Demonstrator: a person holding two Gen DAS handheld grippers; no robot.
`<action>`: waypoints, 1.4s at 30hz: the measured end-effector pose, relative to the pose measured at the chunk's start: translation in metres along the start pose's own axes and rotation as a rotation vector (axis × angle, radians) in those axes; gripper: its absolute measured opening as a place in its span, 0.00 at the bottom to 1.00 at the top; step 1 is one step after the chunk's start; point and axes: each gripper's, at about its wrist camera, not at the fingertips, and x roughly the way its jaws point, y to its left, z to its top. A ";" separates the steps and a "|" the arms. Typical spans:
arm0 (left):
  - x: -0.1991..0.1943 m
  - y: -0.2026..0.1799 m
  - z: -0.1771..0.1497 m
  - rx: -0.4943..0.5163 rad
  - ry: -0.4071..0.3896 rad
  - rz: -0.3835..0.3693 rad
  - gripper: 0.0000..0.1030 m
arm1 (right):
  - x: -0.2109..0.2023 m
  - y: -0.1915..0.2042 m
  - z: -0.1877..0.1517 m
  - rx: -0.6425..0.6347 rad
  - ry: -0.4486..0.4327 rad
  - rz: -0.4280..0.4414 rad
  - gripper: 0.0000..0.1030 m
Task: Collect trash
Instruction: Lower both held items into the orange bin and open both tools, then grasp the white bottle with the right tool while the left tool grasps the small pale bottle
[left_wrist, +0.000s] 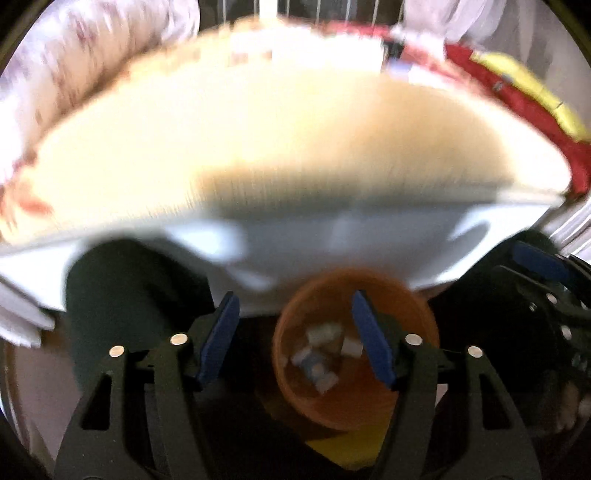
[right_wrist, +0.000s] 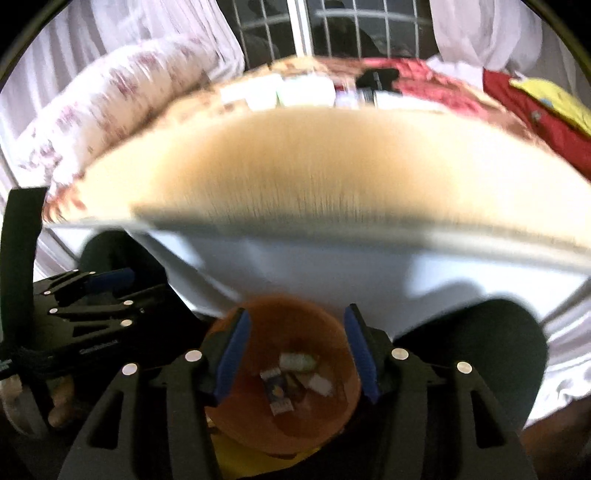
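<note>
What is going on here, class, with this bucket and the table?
A person holds a claw in each hand above an orange bucket below the edge of a table. Scraps of trash lie inside it. The left claw and right claw are open and empty. The tabletop looks bare.

Worktop: pale wooden top, white front edge, blurred. Boxes: white, in a row along its far edge. Bolster: floral, off the far left corner. Cloth: red, at the far right corner, with a yellow sheet on it. Window: barred, behind, between white curtains.
</note>
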 end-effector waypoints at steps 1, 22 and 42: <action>-0.008 0.001 0.006 -0.001 -0.027 -0.005 0.70 | -0.005 -0.001 0.010 -0.012 -0.016 0.009 0.57; -0.004 0.026 0.082 -0.130 -0.129 -0.018 0.73 | 0.123 -0.046 0.233 -0.092 0.008 0.190 0.64; 0.007 0.029 0.087 -0.146 -0.107 -0.047 0.73 | 0.157 -0.021 0.254 -0.166 0.113 0.238 0.61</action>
